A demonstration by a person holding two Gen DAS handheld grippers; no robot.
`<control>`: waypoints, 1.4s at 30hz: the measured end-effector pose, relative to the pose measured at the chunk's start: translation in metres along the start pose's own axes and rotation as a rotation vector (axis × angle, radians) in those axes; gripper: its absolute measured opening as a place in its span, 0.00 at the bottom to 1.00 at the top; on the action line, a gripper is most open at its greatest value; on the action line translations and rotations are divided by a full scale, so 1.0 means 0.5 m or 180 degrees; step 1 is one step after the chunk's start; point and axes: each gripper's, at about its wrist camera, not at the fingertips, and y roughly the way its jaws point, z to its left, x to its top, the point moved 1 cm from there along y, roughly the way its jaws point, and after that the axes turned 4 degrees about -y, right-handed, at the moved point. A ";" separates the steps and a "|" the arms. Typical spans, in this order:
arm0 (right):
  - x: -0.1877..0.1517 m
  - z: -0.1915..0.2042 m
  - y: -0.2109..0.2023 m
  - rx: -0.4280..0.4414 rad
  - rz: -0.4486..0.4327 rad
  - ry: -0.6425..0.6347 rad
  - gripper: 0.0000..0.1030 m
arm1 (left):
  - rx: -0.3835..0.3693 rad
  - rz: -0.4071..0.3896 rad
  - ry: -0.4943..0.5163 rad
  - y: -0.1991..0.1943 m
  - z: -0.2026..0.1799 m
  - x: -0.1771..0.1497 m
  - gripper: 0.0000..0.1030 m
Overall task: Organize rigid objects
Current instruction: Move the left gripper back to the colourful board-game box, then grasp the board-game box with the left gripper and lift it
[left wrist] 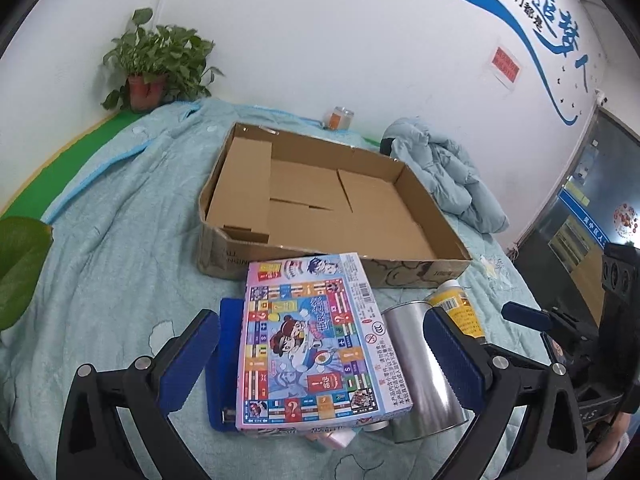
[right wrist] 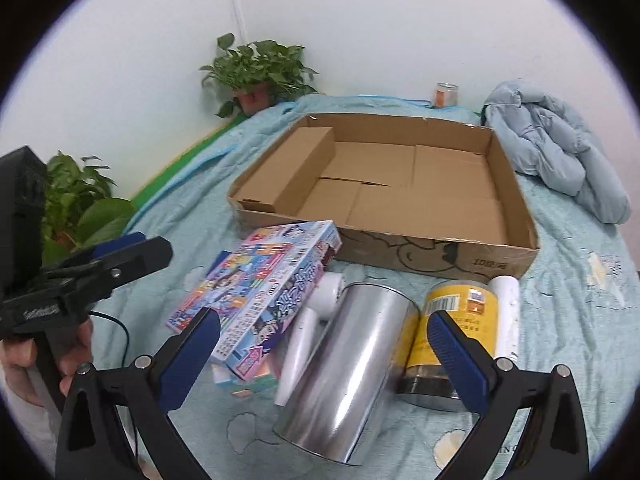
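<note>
On the blue quilted bed (right wrist: 568, 300), near edge: a cluster of rigid items awaiting sorting into the shallow cardboard tray (right wrist: 516, 184) just behind them. Item one, colourful board-game box (right wrist: 260, 292), lying tilted across a dark blue flat case (left wrist: 228, 360) and small pink and white articles half hidden beneath it. Item two, silver metal can (right wrist: 348, 372), on its side, touching the game box's right flank. Item three, yellow-labelled jar (right wrist: 448, 320), on its side just beside the can. Item four, white tube (right wrist: 507, 312), against the jar's far side. Item five, white handled device (right wrist: 316, 312), wedged between game box and can. The tray holds only a long brown carton (right wrist: 296, 168) along its left wall; the remainder is free. Right tool (right wrist: 324, 360): jaws spread wide, nothing held, the silver can lying between and ahead of them. Left tool (left wrist: 320, 364): jaws likewise spread, empty, straddling the game box. Off-task: potted plant (right wrist: 256, 76), bundled pale blue jacket (right wrist: 560, 152), small glass jar (right wrist: 446, 95) by the wall. Handling note, judged: the can is the likely first pick; it is smooth and free to roll, so the pads should close across its middle, square to its axis, with the can centred. Lift clear of the jar before carrying it over the tray's front wall, and set it down against a wall or the carton so it cannot roll.
</note>
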 end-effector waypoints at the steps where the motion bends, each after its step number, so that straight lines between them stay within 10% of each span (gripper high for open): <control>1: -0.004 -0.005 0.001 0.0057 0.0006 0.0022 1.00 | -0.0012 0.0043 -0.0024 0.008 0.008 0.004 0.99; 17: 0.010 0.052 0.112 0.0745 0.0383 -0.0010 0.96 | -0.0376 0.1109 -0.0455 0.211 0.115 0.003 0.92; 36: -0.047 0.097 0.163 0.0820 0.0963 -0.0172 0.79 | -0.0307 0.1206 -0.0332 0.142 0.087 -0.066 0.82; 42: -0.052 0.105 0.158 0.0669 0.0916 -0.0248 0.79 | -0.0477 0.1380 -0.0881 0.175 0.130 -0.091 0.82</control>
